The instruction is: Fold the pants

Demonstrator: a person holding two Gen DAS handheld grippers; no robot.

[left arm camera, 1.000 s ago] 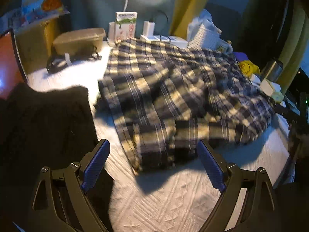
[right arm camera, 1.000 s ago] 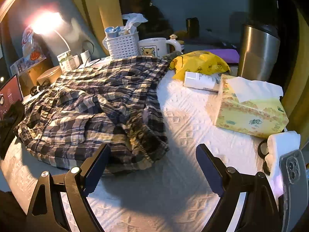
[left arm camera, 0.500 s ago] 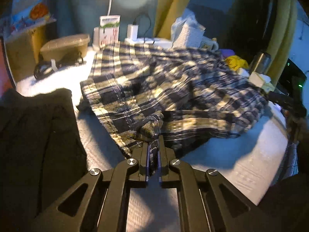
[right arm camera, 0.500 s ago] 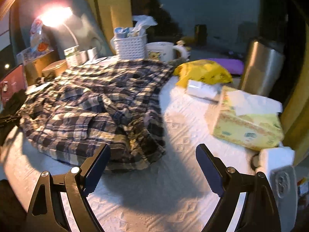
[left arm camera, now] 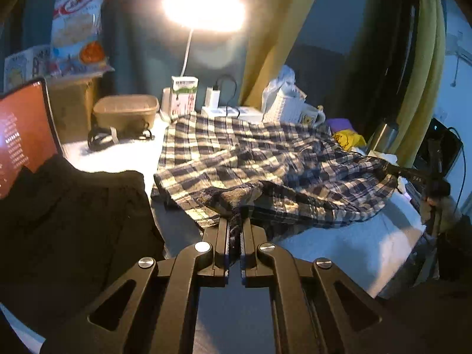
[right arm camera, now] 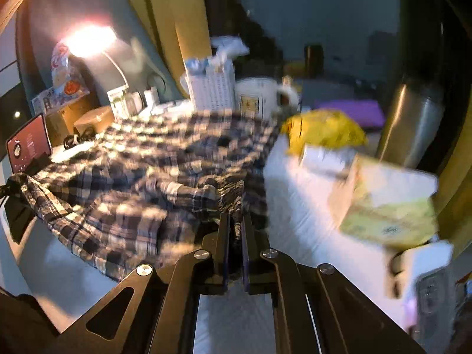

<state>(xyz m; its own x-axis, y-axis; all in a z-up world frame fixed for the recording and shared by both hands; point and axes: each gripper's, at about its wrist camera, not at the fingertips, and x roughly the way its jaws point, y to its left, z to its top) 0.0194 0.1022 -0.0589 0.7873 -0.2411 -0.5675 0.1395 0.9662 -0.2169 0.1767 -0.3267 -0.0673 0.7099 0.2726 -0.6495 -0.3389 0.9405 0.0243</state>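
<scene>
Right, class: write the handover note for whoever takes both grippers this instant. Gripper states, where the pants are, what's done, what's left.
Left gripper: shut on the pants' near edge.
Right gripper: has just closed, shut on bunched fabric at the other near corner.
Pants: plaid, crumpled on the white table, near edge raised off it.
Done: both corners gripped.
Left: no fold made yet; spread them flat, then fold.

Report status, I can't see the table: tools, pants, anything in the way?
Left tool shut on plaid pants, right tool just closed on them too. Near edge lifted. Tissue box and mug close by.
</scene>
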